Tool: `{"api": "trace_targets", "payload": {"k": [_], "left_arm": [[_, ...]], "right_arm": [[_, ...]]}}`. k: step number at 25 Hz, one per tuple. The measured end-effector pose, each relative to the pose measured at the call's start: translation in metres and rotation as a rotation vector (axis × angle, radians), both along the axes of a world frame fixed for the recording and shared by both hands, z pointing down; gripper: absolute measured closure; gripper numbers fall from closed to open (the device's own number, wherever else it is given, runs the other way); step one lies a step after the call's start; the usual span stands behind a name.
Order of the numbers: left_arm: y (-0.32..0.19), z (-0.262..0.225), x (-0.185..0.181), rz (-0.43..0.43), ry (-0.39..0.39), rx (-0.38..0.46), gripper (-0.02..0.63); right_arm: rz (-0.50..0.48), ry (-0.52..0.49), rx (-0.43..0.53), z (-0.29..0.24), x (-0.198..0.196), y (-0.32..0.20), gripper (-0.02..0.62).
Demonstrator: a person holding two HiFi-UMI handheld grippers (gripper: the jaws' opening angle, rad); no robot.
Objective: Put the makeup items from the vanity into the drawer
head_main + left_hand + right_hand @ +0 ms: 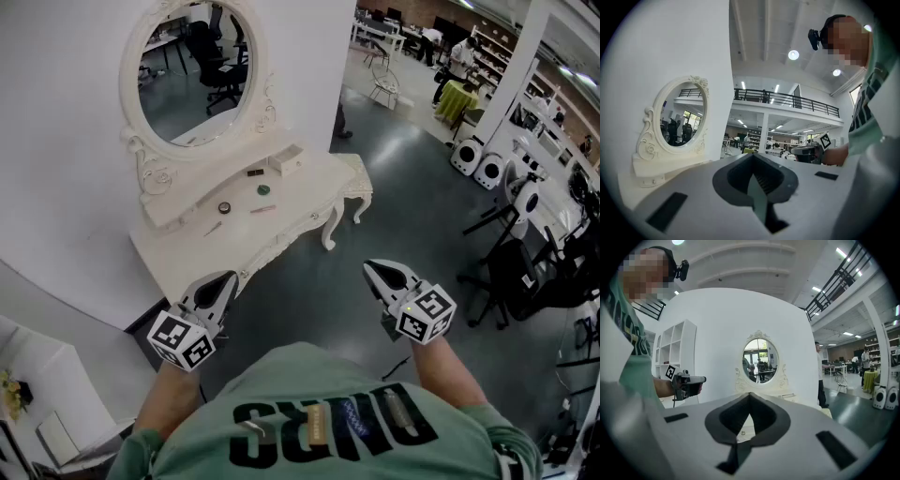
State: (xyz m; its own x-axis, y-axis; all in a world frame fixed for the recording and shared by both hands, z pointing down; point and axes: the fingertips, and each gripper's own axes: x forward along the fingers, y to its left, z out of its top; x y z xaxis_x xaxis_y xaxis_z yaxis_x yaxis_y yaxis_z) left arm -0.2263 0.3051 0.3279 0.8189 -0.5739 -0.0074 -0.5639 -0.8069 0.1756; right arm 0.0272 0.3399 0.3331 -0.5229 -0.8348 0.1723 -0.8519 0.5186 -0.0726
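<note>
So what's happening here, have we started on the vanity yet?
Not yet. A person stands a little back from the white vanity, with a gripper in each hand pointing toward it. The left gripper and the right gripper are both shut with nothing between their jaws. The makeup items lie on the vanity top, among them a round dark pot, a green round item and a pink stick. No drawer shows open.

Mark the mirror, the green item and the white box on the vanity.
mirror (197, 70): head view, centre of the glass.
green item (263, 189): head view, its middle.
white box (286, 158): head view, its top face.
</note>
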Motion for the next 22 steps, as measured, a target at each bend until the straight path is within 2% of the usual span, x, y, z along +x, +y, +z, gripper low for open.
{"api": "trace_targets", "payload": {"k": [22], "left_arm": [[-0.005,-0.002,0.037,0.015,-0.015,-0.009,0.601]], "right_arm": [[0.01,-0.026,0.011,-0.004,0.028,-0.003,0.588]]}}
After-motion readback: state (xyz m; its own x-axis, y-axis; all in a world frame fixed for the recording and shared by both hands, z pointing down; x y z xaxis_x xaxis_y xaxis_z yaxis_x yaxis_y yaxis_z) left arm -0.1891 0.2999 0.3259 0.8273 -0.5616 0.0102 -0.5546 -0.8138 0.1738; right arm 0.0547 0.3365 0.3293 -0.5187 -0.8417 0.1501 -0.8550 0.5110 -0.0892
